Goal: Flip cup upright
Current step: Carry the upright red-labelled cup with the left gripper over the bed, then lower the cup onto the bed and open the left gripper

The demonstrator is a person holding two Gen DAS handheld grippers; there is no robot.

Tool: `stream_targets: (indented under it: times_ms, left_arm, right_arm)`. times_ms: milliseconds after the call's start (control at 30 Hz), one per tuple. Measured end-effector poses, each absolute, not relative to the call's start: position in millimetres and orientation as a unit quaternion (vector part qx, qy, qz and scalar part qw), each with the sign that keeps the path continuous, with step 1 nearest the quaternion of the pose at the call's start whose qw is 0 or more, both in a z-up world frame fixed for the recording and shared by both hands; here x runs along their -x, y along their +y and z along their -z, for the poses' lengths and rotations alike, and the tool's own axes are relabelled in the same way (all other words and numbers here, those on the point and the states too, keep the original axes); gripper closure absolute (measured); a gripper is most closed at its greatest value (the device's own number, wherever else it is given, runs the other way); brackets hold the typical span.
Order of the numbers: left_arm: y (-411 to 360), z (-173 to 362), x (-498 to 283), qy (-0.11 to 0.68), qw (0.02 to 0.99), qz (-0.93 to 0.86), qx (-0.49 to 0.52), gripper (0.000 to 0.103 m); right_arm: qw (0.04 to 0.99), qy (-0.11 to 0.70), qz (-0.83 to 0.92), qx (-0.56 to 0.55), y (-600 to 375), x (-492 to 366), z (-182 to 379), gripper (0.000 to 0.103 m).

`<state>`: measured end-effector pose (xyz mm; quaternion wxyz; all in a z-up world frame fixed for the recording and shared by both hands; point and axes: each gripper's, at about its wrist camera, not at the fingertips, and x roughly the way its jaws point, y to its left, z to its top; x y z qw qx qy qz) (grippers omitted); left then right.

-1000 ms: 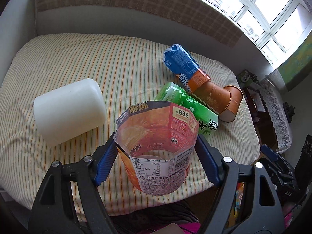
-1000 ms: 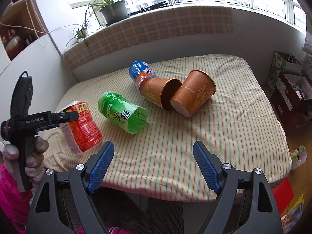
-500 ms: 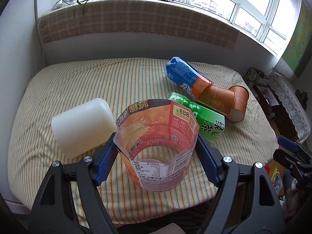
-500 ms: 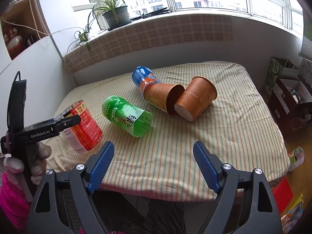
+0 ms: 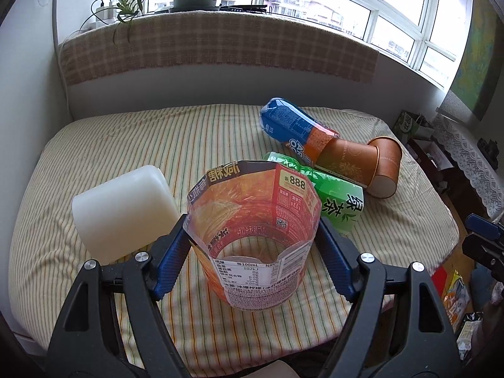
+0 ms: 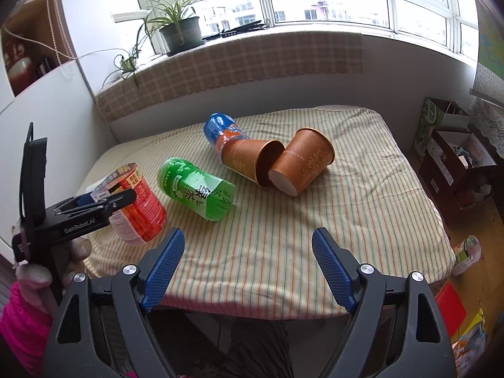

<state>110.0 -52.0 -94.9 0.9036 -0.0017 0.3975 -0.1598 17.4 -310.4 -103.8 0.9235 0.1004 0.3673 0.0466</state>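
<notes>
My left gripper (image 5: pixel 253 263) is shut on a red-orange cut-bottle cup (image 5: pixel 255 236), mouth up and nearly upright, its base at the striped cloth near the table's front edge. The right wrist view shows that cup (image 6: pixel 138 208) at the front left with the left gripper on it. My right gripper (image 6: pixel 249 271) is open and empty, in front of the table's front edge. A green cup (image 6: pixel 198 189), a blue-orange cup (image 6: pixel 220 132) and two brown paper cups (image 6: pixel 249 160) (image 6: pixel 302 163) lie on their sides mid-table.
A white translucent cup (image 5: pixel 123 211) lies on its side left of the red cup. The table (image 6: pixel 346 236) wears a striped cloth. A window ledge with a potted plant (image 6: pixel 179 31) runs behind. Boxes and bags (image 6: pixel 450 145) stand on the floor at the right.
The left gripper has tilted the red cup up from leaning to nearly upright and lowered it toward the cloth. The right gripper drew back slightly and stays open.
</notes>
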Motion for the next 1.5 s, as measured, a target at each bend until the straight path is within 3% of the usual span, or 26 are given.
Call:
stream_targets:
  times_ms: [467,967,1500]
  left_arm:
    - [-62,101,-99,0.393,0.903,0.173,-0.017,0.023]
    - [-50,111,-98,0.417,0.885,0.199,0.047,0.018]
    - [-47,131,-81,0.430,0.879,0.202,0.046,0.016]
  right_arm:
    - [0.926,0.362,-0.047,-0.102,-310,-9,102,0.020]
    - [0.928,0.356,-0.046,-0.098,-311,-1,102,0.020]
    - [0.929,0.354,-0.048,-0.094,-311,4,107,0.020]
